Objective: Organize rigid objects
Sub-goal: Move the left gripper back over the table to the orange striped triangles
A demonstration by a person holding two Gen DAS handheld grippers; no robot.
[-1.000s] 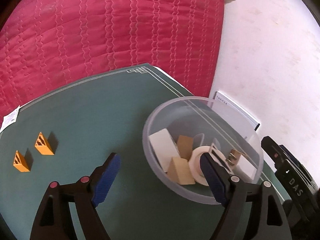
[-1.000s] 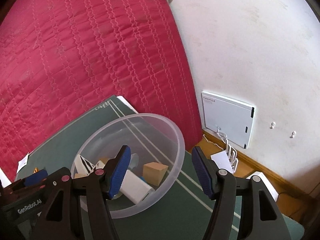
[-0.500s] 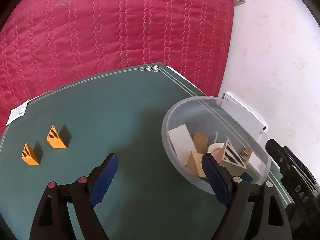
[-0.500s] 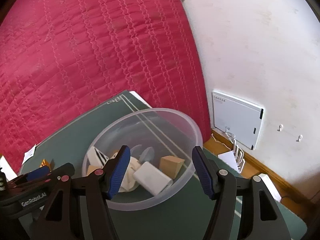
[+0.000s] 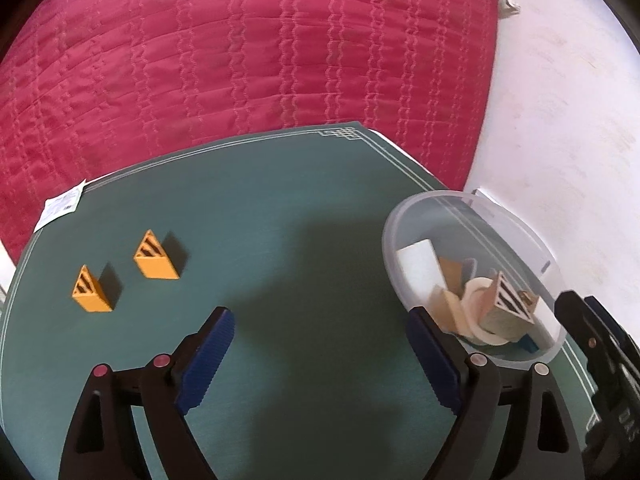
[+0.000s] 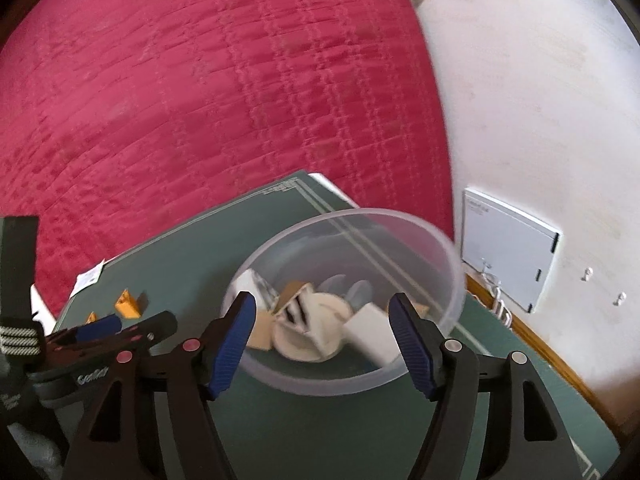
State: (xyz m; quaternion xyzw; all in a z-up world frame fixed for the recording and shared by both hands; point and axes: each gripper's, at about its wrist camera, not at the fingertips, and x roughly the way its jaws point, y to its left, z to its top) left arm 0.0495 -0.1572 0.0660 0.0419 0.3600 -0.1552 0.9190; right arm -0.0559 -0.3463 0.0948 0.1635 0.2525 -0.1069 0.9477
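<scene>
A clear plastic bowl (image 5: pixel 516 220) stands on the green mat (image 5: pixel 280 220) at the right. It holds several blocks, a white box and a tape roll (image 5: pixel 476 312). The bowl shows in the right wrist view (image 6: pixel 452 300) too. Two orange triangular blocks (image 5: pixel 156 256) (image 5: pixel 90 294) stand on the mat at the left; one shows in the right wrist view (image 6: pixel 127 304). My left gripper (image 5: pixel 320 344) is open and empty above the mat between blocks and bowl. My right gripper (image 6: pixel 322 328) is open and empty just before the bowl.
A red quilted cover (image 5: pixel 240 60) hangs behind the table. A white paper label (image 5: pixel 60 208) lies at the mat's far left corner. A white wall panel (image 6: pixel 508 248) and a wooden skirting board (image 6: pixel 540 344) are at the right. The left gripper's body (image 6: pixel 100 336) shows at left.
Both views have swung left. The bowl has shifted right in the left wrist view and the orange blocks have come nearer the middle. Both grippers stayed open.
</scene>
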